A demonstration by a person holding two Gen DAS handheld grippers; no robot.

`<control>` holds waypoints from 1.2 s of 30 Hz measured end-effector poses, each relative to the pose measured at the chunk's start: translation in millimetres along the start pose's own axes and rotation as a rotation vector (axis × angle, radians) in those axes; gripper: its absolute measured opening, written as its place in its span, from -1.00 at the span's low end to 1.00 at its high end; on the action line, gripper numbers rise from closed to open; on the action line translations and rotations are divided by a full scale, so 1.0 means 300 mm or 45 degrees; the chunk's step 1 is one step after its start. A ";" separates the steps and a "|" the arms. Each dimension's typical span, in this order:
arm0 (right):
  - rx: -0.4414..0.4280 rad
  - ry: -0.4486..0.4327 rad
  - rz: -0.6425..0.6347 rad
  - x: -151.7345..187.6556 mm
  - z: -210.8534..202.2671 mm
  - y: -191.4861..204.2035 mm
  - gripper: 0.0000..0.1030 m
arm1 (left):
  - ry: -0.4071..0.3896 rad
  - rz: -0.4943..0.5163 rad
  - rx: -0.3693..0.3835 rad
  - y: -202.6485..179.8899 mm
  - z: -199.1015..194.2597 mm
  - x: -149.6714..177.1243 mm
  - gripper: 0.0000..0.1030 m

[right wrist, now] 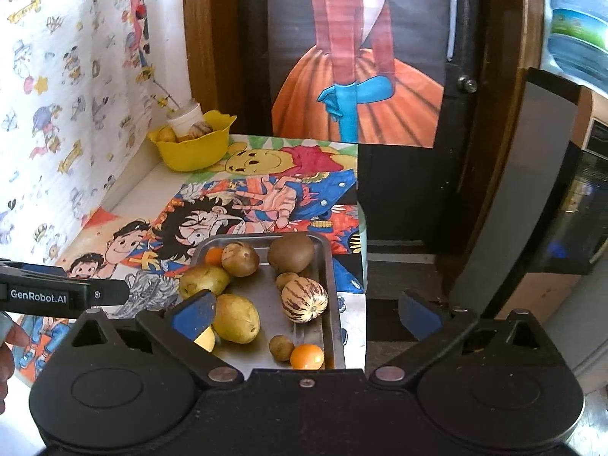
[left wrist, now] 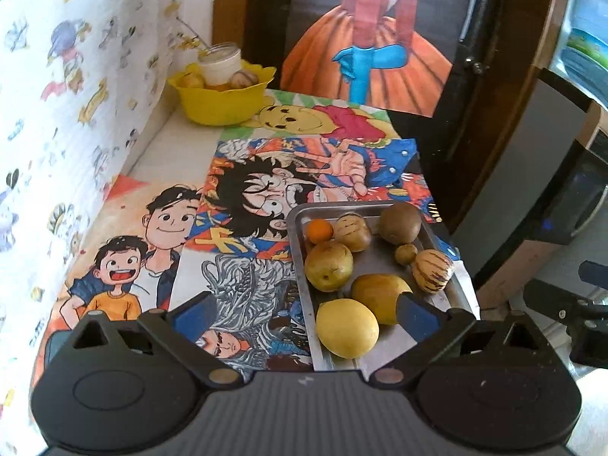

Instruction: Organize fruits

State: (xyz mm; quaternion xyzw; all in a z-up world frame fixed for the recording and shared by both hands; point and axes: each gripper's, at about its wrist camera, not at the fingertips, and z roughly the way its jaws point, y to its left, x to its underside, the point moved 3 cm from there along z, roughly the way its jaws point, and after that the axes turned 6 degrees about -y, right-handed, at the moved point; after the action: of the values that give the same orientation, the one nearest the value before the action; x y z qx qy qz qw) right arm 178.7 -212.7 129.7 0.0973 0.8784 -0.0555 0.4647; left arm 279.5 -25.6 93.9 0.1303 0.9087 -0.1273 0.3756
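Note:
A metal tray (left wrist: 300, 266) (right wrist: 334, 288) holds several fruits: a yellow lemon (left wrist: 346, 327), a yellow-brown mango (left wrist: 378, 296) (right wrist: 236, 317), a brown kiwi (left wrist: 399, 222) (right wrist: 292, 252), a striped melon (left wrist: 432, 270) (right wrist: 304, 299) and small oranges (left wrist: 320, 230) (right wrist: 307, 355). A yellow bowl (left wrist: 224, 102) (right wrist: 193, 152) at the far left corner holds a few fruits and a white cup. My left gripper (left wrist: 307, 313) is open above the tray's near left part, around the lemon and mango. My right gripper (right wrist: 307, 313) is open above the tray's near end. Both are empty.
The table is covered in cartoon posters (left wrist: 266, 178). A patterned wall (left wrist: 57, 114) runs along the left. A dark wooden door with a poster (right wrist: 357, 76) stands behind. The table's right edge drops off beside the tray. The left gripper's body (right wrist: 57, 296) shows at left in the right wrist view.

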 end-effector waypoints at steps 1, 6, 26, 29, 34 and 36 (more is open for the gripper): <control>0.008 -0.004 0.003 -0.001 -0.009 0.006 0.98 | -0.005 0.002 0.013 0.003 -0.007 -0.001 0.99; 0.043 -0.031 0.021 0.000 -0.061 0.025 0.98 | -0.036 0.028 0.042 0.006 -0.048 -0.004 0.99; -0.227 -0.075 -0.125 -0.011 0.002 -0.060 0.99 | -0.087 -0.079 -0.185 -0.031 -0.081 0.089 0.99; -0.280 -0.071 -0.148 -0.007 0.040 -0.085 0.99 | -0.107 -0.134 -0.241 -0.041 -0.060 0.118 0.99; -0.335 -0.092 -0.153 0.024 0.088 -0.119 0.99 | -0.146 -0.206 -0.338 -0.053 -0.037 0.153 0.99; -0.350 -0.113 -0.150 0.043 0.103 -0.126 0.99 | -0.169 -0.213 -0.370 -0.058 -0.032 0.172 0.99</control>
State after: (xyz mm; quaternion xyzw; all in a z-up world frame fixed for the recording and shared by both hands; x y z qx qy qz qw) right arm 188.0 -253.7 102.0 -0.0215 0.8605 0.0340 0.5078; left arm 232.2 -31.3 65.9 -0.0101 0.8983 -0.0339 0.4379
